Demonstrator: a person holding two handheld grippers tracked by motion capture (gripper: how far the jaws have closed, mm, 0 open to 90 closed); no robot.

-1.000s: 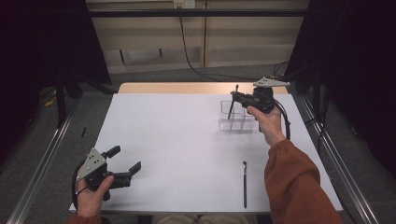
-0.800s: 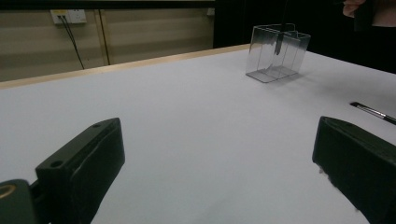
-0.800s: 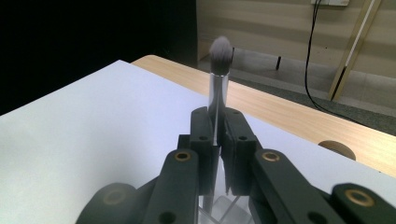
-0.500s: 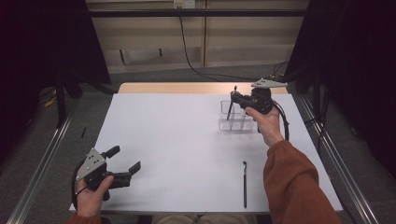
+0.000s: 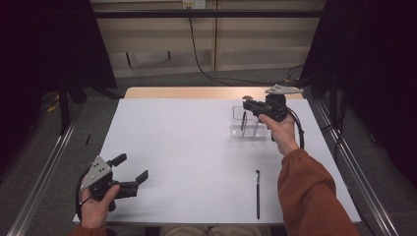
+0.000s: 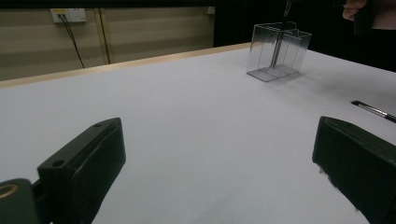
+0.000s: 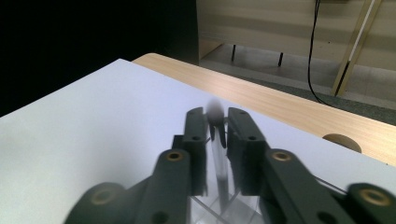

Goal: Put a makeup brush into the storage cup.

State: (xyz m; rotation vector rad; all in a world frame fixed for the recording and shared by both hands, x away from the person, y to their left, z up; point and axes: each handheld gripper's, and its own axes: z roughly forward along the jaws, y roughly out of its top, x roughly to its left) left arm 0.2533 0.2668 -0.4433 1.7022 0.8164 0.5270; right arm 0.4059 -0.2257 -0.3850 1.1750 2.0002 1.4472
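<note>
Since the earlier frames: the brush (image 5: 244,121) has dropped lower into the clear organizer (image 5: 250,124) and now stands nearly upright in it; the right gripper (image 5: 249,105) has just been opening its jaws a little, w/ the brush handle between them. Both hands kept their places.

Writing: none I can read on any item.

Materials/shapes: organizer is clear plastic, box-shaped, w/ inner dividers; it stands at the far right of the white table cover (image 5: 187,147), near the bare wood edge (image 5: 196,92) of the table. Which compartment holds the brush I cannot tell. The brush is thin, dark, rod-like; in the right gripper view its blurred top end (image 7: 215,112) sits in a narrow gap between the black jaws, and whether the pads touch it I cannot tell. A second brush (image 5: 257,192), also slim and dark, lies flat on the cover near the front edge, well apart from the organizer.

Pose: my right gripper hovers just above the organizer, held from behind by the right hand (image 5: 280,132), orange sleeve (image 5: 310,196) reaching fwd. My left gripper (image 5: 132,168) sits low at the near left corner, jaws spread wide and empty over bare cover, pointing toward the organizer (image 6: 278,57).
</note>
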